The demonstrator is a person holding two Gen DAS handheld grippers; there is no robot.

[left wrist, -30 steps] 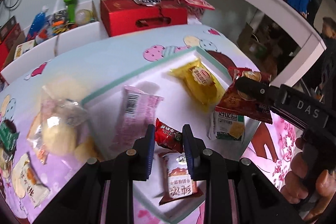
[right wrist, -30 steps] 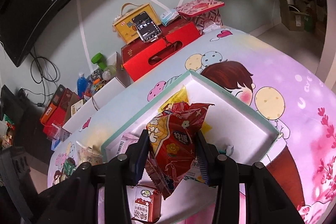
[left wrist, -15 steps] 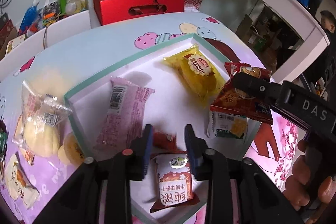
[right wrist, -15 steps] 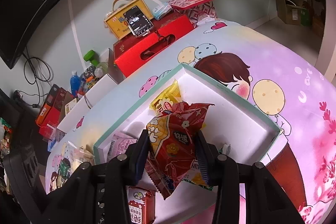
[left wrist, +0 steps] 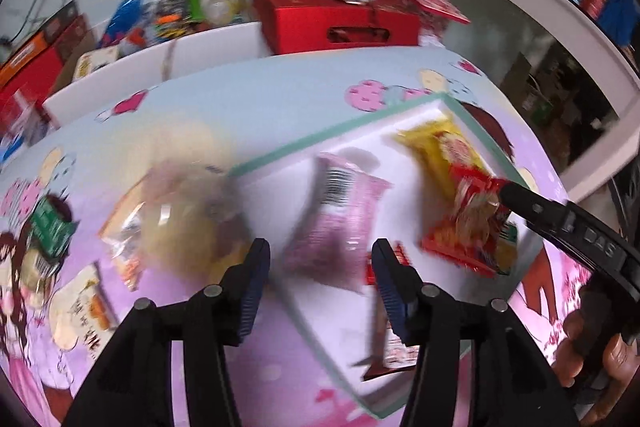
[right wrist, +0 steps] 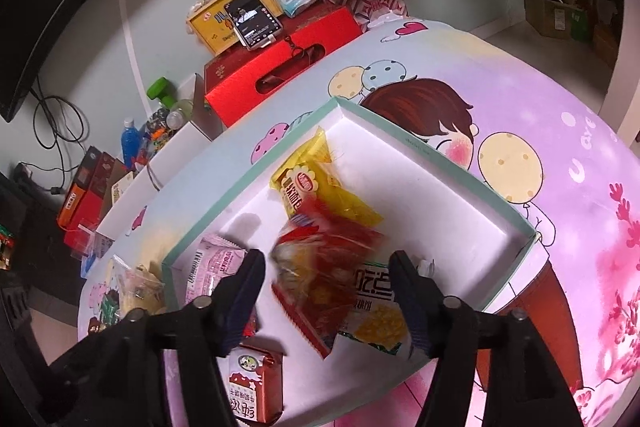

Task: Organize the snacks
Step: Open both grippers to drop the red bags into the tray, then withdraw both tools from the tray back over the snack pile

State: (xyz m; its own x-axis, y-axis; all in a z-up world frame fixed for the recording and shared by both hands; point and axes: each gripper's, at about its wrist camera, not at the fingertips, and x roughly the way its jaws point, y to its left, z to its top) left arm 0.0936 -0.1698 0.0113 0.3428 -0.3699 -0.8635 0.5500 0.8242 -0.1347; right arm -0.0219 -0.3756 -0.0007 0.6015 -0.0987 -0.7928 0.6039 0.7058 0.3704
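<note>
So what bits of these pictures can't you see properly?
- Clear plastic snack bags on the tablecloth, left wrist view: motion blur smears what is inside.
- Red crinkly snack packet between the right gripper's open fingers: blurred, print unreadable.
- White and green packet, right wrist view: partly under the red one.
- Brown milk-candy packet: partly behind the black finger.
- Left gripper: open, nothing between its fingers.
</note>
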